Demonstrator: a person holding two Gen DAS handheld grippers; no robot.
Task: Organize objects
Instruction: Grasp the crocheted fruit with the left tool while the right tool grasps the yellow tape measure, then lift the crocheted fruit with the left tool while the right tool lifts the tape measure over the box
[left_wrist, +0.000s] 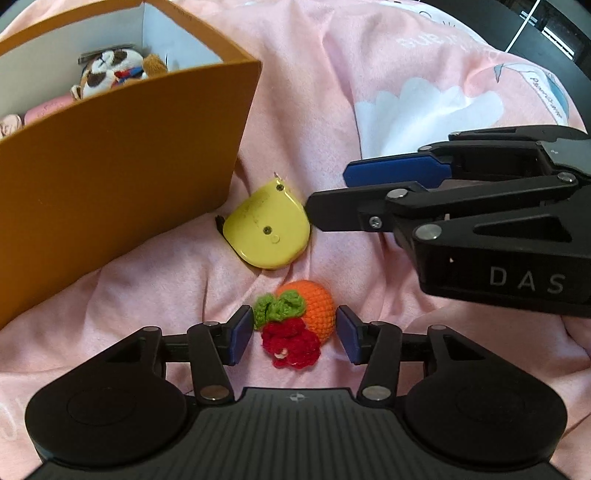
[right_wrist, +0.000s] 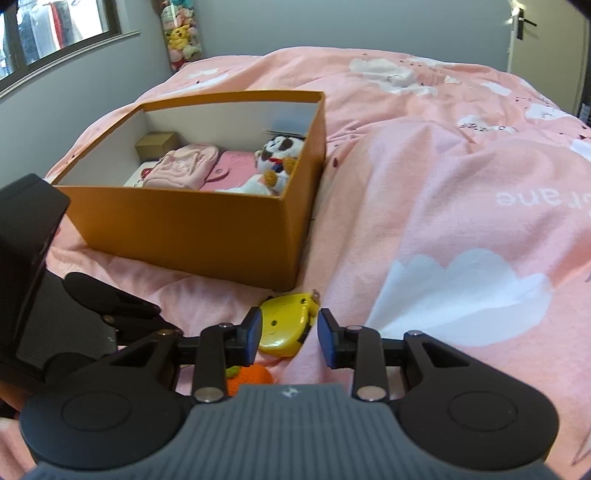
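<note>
Guessing my spread left gripper (left_wrist: 295, 334) should pinch the squishy crochet fruit charm (left_wrist: 295, 323) on the duvet (left_wrist: 424, 92) around its orange ball, while the open right gripper (right_wrist: 290, 332) straddles the slick yellow tape measure (right_wrist: 286, 326).

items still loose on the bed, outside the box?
2. Yellow tape measure lies by the box corner, between the open right gripper fingers. Crochet fruit lies nearer, between the open left gripper fingers. Others may be hidden.
</note>
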